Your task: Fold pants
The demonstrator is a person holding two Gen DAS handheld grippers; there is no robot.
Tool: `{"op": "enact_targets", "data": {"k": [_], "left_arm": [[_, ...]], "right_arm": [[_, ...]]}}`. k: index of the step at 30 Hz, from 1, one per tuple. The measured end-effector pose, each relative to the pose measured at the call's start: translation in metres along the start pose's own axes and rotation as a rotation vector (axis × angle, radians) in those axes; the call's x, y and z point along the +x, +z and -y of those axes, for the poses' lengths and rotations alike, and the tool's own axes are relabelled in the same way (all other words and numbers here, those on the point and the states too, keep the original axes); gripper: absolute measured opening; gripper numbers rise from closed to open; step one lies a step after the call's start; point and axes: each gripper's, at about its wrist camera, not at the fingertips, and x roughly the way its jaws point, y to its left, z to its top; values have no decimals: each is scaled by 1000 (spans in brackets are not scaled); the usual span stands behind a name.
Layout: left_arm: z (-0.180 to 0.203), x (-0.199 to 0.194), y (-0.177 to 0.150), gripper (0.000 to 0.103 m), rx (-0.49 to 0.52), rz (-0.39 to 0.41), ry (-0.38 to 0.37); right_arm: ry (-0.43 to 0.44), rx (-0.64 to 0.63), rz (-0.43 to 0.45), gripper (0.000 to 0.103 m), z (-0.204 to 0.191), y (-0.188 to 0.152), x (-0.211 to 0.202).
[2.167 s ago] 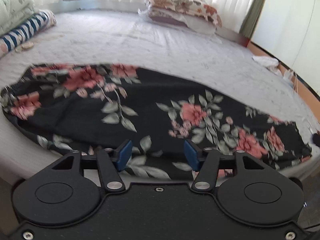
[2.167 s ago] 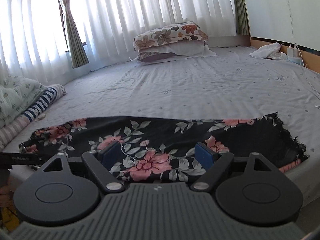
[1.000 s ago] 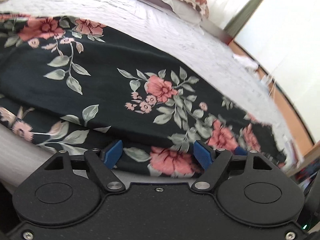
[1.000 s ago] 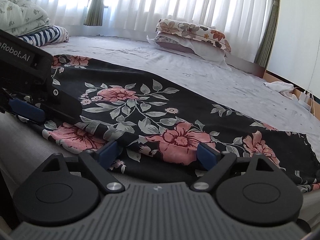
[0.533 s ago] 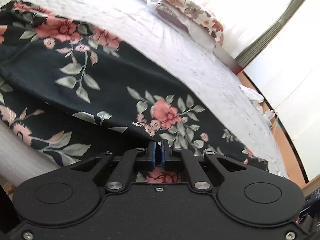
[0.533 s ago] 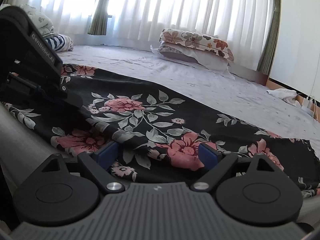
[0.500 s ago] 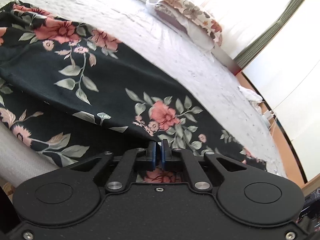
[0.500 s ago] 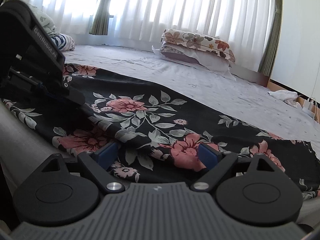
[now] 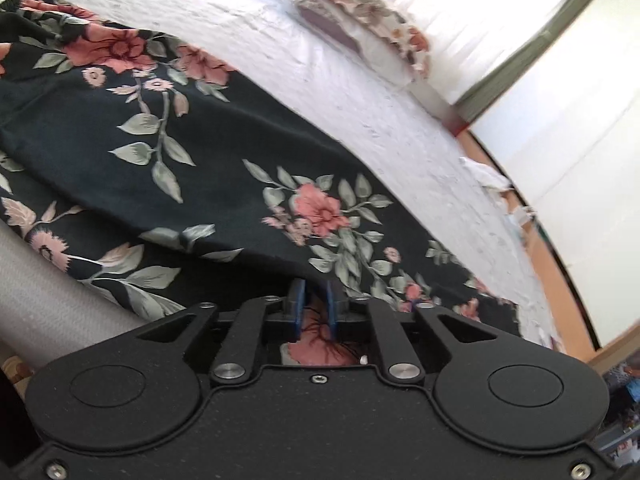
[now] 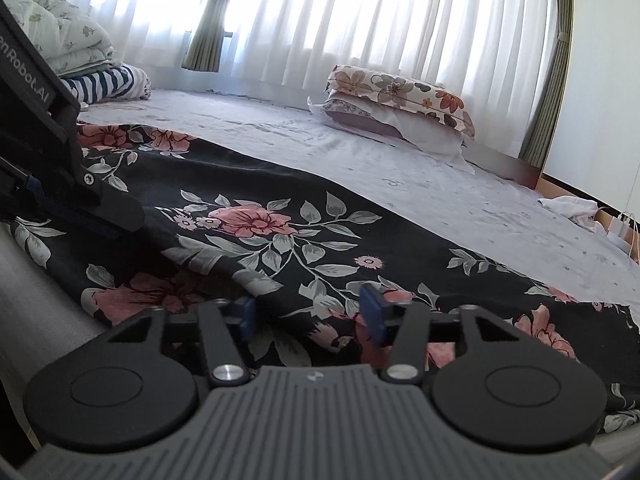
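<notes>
- Pants (image 9: 224,168), black with pink flowers and grey-green leaves, are lying spread along the near edge of the bed (image 9: 340,92), with their near hem draping over the bed's grey side.
- In the right wrist view the same pants (image 10: 304,240) are stretching from lower left toward the right, ending in a frayed edge at the far right.
- Left claw (image 9: 314,312) is sitting at the near hem with a ridge of flowered cloth bunched between its 2 blue pads (image 9: 297,312); its jaws are standing narrowly apart, having just been opening a little from a tight pinch, and the pads are still pressing on the fold.
- Seen from the right wrist view, the left claw's black body (image 10: 60,176) is resting low on the cloth at the left.
- Right claw (image 10: 308,316) is hovering at the hem farther along, its jaws about half apart and just having been closing, with cloth lying between the pads but not pinched.
- 2 stacked pillows (image 10: 400,108) are lying at the far side of the bed in front of white curtains (image 10: 360,20).
- Folded bedding, 1 piece blue-and-white striped (image 10: 108,84), is piled at the far left.
- A white crumpled cloth (image 10: 568,206) is lying at the bed's right edge.
</notes>
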Motion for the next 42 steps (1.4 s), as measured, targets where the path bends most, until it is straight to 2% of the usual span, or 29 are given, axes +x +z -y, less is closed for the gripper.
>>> {"op": "enact_targets", "data": {"k": [1,2,3,7,9,11,12,14,15,16,22,26,29,32,35,42], "left_arm": [[-1,-1,-1,51,-2,8,-12],[-3,-2,-1,65,-7,21,-10],[-5,-2,-1,80,-11,34,0],[-15,5,4,80,-56,48,55],[-21,9,6,80,-93,58,51],[-24,10,8,75,-117,80,59],[-25,10,9,69,-120,97,78],[-26,9,10,41,-115,139,142],[-26,10,11,19,-106,148,177],[-27,10,12,8,-100,150,205],[-19,-6,1,5,-1,202,277],[-12,-17,-7,5,33,216,291],[-13,-16,-12,5,62,207,334],[-25,-10,-13,5,5,168,343],[-30,-12,-14,5,16,178,350],[-31,-10,-14,6,36,168,360]], "right_arm": [[-4,-1,-1,30,-1,-1,0],[-7,2,0,18,-1,-1,-1],[-10,6,5,15,-1,-2,-2],[-27,14,44,7,0,-4,-12],[-43,9,68,6,0,-4,-18],[-58,10,88,6,-1,-3,-22],[-63,13,93,5,0,-2,-24],[-64,17,90,5,1,-1,-24],[-66,19,87,5,1,-2,-24],[-67,19,83,5,1,-3,-24],[-74,-1,74,5,0,-12,-29],[-87,-12,75,4,-3,-16,-37],[-105,-31,47,6,-5,-20,-34],[-163,-50,32,10,-3,-27,-29],[-234,-75,28,10,6,-33,-27],[-433,-29,-29,10,72,-56,-23]]}}
